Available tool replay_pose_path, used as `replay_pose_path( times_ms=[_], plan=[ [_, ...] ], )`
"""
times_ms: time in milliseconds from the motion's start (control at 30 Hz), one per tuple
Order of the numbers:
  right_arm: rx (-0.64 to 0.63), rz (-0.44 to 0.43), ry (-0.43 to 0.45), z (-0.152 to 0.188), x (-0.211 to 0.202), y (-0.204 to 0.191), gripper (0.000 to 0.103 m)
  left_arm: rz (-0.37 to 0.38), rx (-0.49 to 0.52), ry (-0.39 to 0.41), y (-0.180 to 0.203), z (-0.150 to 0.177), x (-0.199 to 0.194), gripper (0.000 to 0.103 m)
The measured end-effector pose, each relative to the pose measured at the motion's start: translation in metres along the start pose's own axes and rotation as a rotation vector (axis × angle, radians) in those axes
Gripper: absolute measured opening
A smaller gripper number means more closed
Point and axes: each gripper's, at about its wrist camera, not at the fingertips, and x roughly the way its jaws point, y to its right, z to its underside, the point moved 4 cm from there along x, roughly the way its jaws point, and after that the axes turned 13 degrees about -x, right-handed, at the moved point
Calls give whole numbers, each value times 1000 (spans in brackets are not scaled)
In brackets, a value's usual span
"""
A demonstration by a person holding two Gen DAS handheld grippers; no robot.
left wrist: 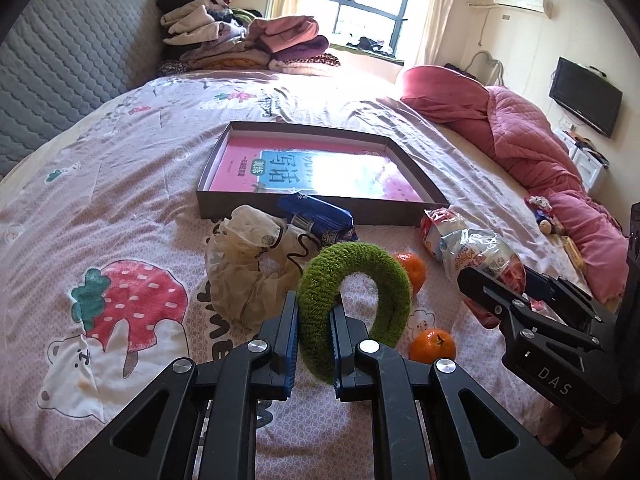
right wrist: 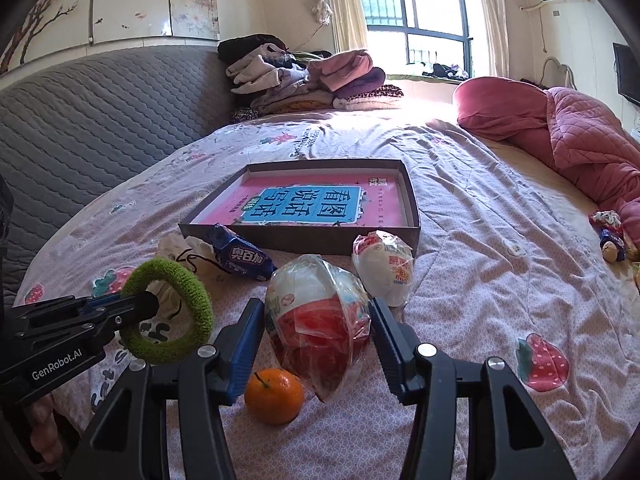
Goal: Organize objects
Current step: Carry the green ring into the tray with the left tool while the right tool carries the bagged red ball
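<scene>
L gripper (left wrist: 314, 344): jaws nearly closed, pinching green ring (left wrist: 356, 300) on one side of its band; rest of ring sticks out free past the fingers. Edge grip prob. because ring is soft and hollow in the middle, so only the band gives the pads anything to bite.
R gripper (right wrist: 318, 328): jaws abt half open, pads pressing both sides of snack bag (right wrist: 320, 320); bag is bulky, so that width is the hold, not slack. Bag hangs clear of bed w/ its lower tip below the fingers.
Ring pos: held up off bed (left wrist: 120, 208), seen from R view out left of bag, well short of box.
Box (right wrist: 308, 236): shallow tray-like box lying open on bed beyond the clutter, pink/blue book (right wrist: 316, 204) flat inside. Likely the drop spot, since loose items sit along its near wall.
Left on bed: blue packet (right wrist: 240, 258) leaning at box's near wall; 2nd bag (right wrist: 386, 274) just beside box's near right corner; beige cloth (left wrist: 248, 264) w/ black cord, near left; two oranges (left wrist: 432, 346), one near R gripper, other behind ring.
Step (guess): both items lifted, carry to box next.
Progress (guess): early, most items not yet in box.
Risk: crinkly bag film may slip in pads; ring may twist in the edge grip.
Far stuff: clothes pile (right wrist: 304, 76) at far end of bed, pink quilt (right wrist: 560, 136) on right, not in the way.
</scene>
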Motion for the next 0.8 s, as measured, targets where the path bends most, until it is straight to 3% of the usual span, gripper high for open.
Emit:
replay_pose_path(
  times_ms=[800],
  plan=[
    [-50,7,84,-57,22,8,53,-12,-9,66,12,-55,21,13]
  ],
)
